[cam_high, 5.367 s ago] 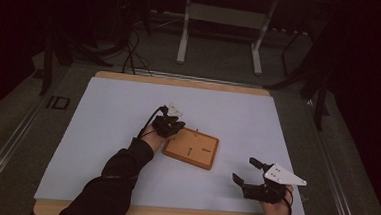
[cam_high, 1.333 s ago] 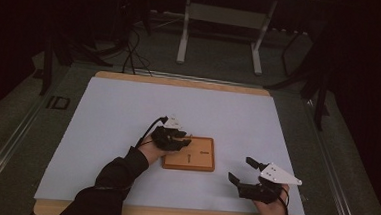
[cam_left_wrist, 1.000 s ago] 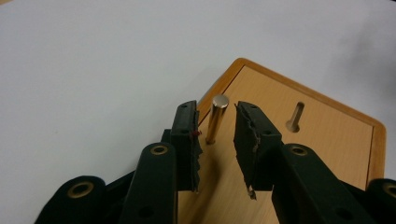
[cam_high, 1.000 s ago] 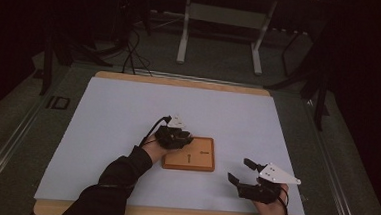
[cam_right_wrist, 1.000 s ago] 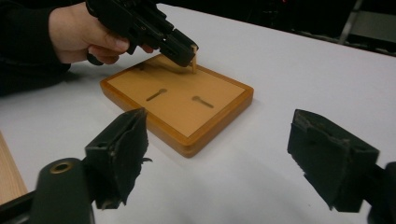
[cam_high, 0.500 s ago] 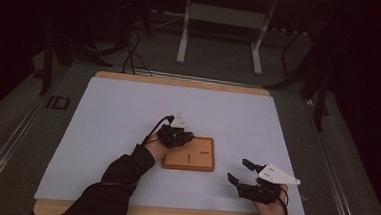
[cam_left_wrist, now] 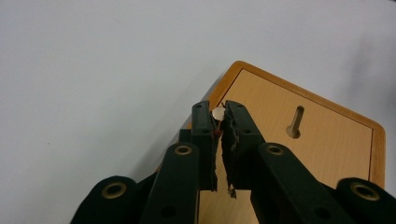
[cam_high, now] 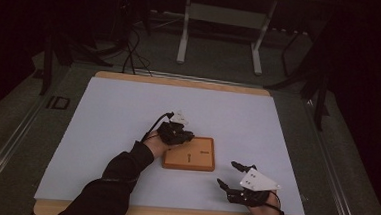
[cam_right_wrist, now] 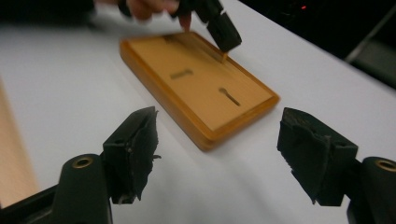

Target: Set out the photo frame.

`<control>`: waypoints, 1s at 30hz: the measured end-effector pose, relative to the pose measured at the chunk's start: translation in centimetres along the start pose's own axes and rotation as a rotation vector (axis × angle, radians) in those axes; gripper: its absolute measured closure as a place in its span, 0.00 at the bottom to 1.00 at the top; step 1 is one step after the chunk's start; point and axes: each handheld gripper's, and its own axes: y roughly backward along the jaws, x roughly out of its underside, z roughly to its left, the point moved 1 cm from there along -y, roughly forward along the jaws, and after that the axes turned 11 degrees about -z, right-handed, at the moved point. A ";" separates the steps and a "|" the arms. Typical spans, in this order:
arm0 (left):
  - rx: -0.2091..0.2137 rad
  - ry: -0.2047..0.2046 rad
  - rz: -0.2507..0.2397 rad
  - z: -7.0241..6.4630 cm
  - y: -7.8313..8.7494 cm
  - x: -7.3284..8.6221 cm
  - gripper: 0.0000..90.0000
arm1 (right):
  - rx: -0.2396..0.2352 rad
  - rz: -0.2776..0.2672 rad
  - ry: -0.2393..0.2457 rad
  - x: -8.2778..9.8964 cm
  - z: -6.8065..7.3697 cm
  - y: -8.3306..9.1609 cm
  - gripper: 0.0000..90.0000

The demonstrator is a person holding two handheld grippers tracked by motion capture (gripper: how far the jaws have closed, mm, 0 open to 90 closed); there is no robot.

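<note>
1. Since the earliest picture the wooden board (cam_high: pixel 189 153) has turned from a slant to lie square with the counter (cam_high: pixel 102 117) edge, and the left gripper (cam_high: pixel 180 136) has drifted a little toward 3 o'clock along the board's far side over the last second; the right gripper (cam_high: pixel 233 176) has hardly shifted.
2. In the left gripper view, the left gripper (cam_left_wrist: pixel 218 114) has its jaws pressed nearly together, pinching a small pale peg (cam_left_wrist: pixel 218 112) whose round end shows at their tips.
3. That pinch sits just over the board's (cam_left_wrist: pixel 299 154) corner rim, at the 10 o'clock corner of the board as the high view shows it.
4. Beyond the jaws, toward 2 o'clock in the left gripper view, a keyhole-shaped slot (cam_left_wrist: pixel 294 123) is cut in the board's lighter inner panel.
5. The right gripper (cam_right_wrist: pixel 217 149) has its jaws spread wide, with nothing between them, and hovers above the white surface near the counter's front edge.
6. Ahead of it at 12 o'clock in the right gripper view lies the board (cam_right_wrist: pixel 196 86), with two dark slots (cam_right_wrist: pixel 229 96) in its panel; at the far edge the left gripper (cam_right_wrist: pixel 223 32) touches down on the board with the peg (cam_right_wrist: pixel 223 56) at its tips, though that part is blurred.
7. In the high view the board lies right of the counter's middle, between the two grippers, the right one well apart from it at 4 o'clock.
8. A dark sleeve (cam_high: pixel 108 182) reaches in from 6 o'clock to the left hand (cam_high: pixel 157 143).
</note>
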 end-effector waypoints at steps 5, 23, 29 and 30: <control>0.023 0.014 0.020 0.4 -0.1 -0.3 0.93 | 0.036 0.096 0.271 -0.3 1.6 -1.2 0.31; 0.081 0.073 0.046 1.7 -0.4 -0.8 0.93 | 0.103 0.239 0.758 1.5 4.1 -6.1 0.50; 0.081 0.071 0.059 1.7 -0.4 -1.0 0.93 | 0.140 0.260 0.882 2.1 4.4 -6.8 0.62; 0.082 0.069 0.060 1.7 -0.4 -1.0 0.93 | 0.150 0.273 0.917 2.3 4.4 -7.1 0.66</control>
